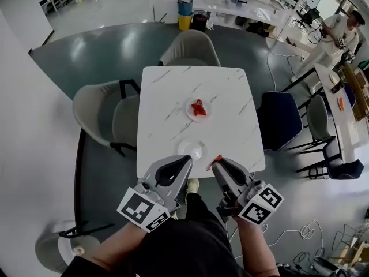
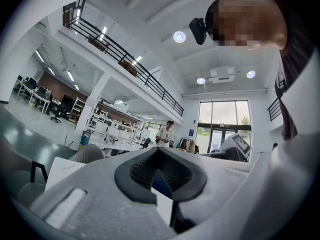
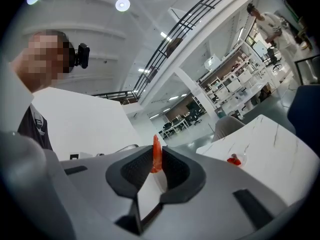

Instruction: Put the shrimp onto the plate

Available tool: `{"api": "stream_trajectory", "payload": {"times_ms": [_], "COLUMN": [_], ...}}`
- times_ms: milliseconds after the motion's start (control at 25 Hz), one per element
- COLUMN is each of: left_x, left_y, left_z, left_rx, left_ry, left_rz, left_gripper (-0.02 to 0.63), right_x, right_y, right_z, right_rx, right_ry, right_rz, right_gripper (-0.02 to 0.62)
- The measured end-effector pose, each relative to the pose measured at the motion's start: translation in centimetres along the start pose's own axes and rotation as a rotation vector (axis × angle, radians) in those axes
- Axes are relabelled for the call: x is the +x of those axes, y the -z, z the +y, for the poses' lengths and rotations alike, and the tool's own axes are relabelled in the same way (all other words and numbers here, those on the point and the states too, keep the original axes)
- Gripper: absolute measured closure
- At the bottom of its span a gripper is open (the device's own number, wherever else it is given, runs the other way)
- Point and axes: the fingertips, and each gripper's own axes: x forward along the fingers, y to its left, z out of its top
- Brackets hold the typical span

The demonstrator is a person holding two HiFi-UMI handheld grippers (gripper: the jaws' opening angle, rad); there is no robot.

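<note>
An orange shrimp (image 3: 156,155) stands upright between the fingertips of my right gripper (image 3: 157,160), which is shut on it. In the head view that shrimp (image 1: 217,158) pokes out of the right gripper (image 1: 217,163) at the near edge of the white marble table (image 1: 167,97). Just left of it lies a small empty white plate (image 1: 191,149). Farther back, a second plate (image 1: 198,109) holds red shrimps, also seen as a plate (image 3: 234,160) in the right gripper view. My left gripper (image 1: 185,160) is shut with nothing in it, its tip beside the empty plate.
Chairs ring the table: a beige one (image 1: 190,48) at the far side, two grey ones (image 1: 106,114) on the left, a dark blue one (image 1: 279,120) on the right. A person (image 1: 337,30) stands by other desks at the far right.
</note>
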Motion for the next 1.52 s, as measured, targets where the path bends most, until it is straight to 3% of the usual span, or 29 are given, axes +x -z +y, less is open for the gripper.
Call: {"api": "stream_trajectory", "payload": {"times_ms": [320,480,720,1120,1520], "left_x": [6.5,8.5,9.4,9.1,8.6], "left_y": [0.8,1.5,3.5,9.2,11.7], "left_z": [4.9,6.5,9.2,11.6,12.8], "left_rx": [0.013,0.000,-0.030,-0.073,-0.065], "left_ry": [-0.090,-0.131,-0.167,-0.134,-0.131], "left_rz": [-0.005,0.005,0.029,0.086,0.101], "left_gripper": [0.598,0.598,0.598,0.598,0.598], "right_x": [4.4,5.6,7.2,8.5,9.0], "right_y": [-1.3,0.0,6.9,19.7,26.1], "right_z": [-7.5,-10.5,-15.9,-22.7,-26.2], "right_rx": [-0.004,-0.022,-0.114,-0.282,-0.495], "right_ry": [-0.082,-0.088,0.000,0.087,0.150], "right_rz": [0.133,0.221,0.422,0.719,0.930], "right_gripper": [0.538,0.538,0.538,0.538,0.538]}}
